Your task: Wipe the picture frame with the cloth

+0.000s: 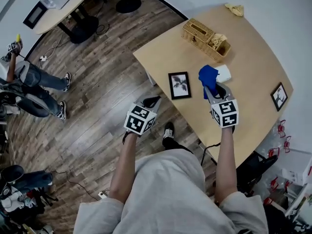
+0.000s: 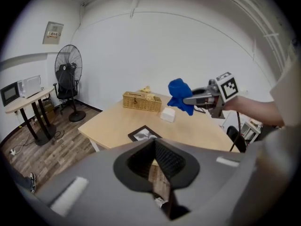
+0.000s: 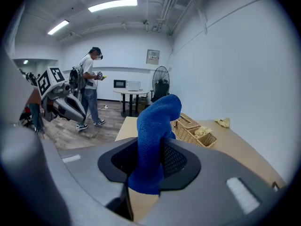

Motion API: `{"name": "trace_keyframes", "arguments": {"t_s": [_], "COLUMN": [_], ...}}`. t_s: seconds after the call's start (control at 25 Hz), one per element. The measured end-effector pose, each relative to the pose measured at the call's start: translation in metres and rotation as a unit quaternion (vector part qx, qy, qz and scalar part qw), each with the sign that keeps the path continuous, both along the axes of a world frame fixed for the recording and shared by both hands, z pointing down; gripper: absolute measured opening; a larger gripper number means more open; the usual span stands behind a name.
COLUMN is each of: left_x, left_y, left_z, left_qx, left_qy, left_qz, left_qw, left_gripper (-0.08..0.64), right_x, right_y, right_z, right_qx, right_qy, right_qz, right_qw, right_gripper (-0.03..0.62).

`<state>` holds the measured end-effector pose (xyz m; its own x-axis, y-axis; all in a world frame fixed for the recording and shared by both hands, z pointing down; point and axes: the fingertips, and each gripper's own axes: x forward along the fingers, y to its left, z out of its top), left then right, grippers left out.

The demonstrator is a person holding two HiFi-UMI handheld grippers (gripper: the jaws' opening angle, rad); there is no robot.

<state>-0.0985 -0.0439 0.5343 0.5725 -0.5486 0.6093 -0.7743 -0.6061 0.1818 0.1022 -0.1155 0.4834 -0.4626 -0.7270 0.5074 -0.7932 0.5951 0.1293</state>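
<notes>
Blue cloth (image 1: 208, 77): one, pinched tight in the right gripper (image 1: 215, 88).
Frames: two on the table (image 1: 246, 57).
Picture frame (image 1: 179, 85): flat, just ahead of the left gripper (image 1: 150, 103).
Other frame (image 1: 279, 96): off to the right gripper's right.
Left gripper: jaws closed, holding nothing.

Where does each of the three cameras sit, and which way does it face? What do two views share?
Head view: on the person's head, facing steeply down at the table; arms and torso show.
Left gripper view: on the left gripper, facing across the table to the wall; its fingers and the right gripper show.
Right gripper view: on the right gripper, facing toward the standing fan; its fingers hold the blue cloth.
Shared: both gripper views show the wicker basket.
</notes>
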Motion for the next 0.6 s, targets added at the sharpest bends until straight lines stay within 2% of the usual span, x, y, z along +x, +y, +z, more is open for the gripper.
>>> {"name": "trace_keyframes", "arguments": {"t_s": [0.2, 0.32, 0.48, 0.6], "left_x": [0.018, 0.029, 0.043, 0.049], "left_y": [-0.014, -0.024, -0.036, -0.045], "left_z": [0.022, 0.034, 0.045, 0.055], "left_qx": [-0.003, -0.005, -0.010, -0.013], "left_qy": [-0.025, -0.037, -0.053, -0.063], "left_qz": [0.031, 0.047, 0.062, 0.073], "left_qw": [0.9992, 0.9982, 0.9966, 0.9952], "left_gripper": [0.052, 0.052, 0.052, 0.052], "right_x": [-0.009, -0.016, -0.020, -0.025], "right_y": [-0.027, -0.045, -0.066, -0.073], "right_z": [0.020, 0.026, 0.044, 0.060], "right_qx": [-0.009, -0.005, -0.005, -0.005], "right_qy": [0.035, 0.066, 0.128, 0.187], "right_qz": [-0.069, -0.122, -0.185, -0.238], "right_qw": [0.997, 0.990, 0.974, 0.953], "right_gripper": [0.115, 0.115, 0.115, 0.115]}}
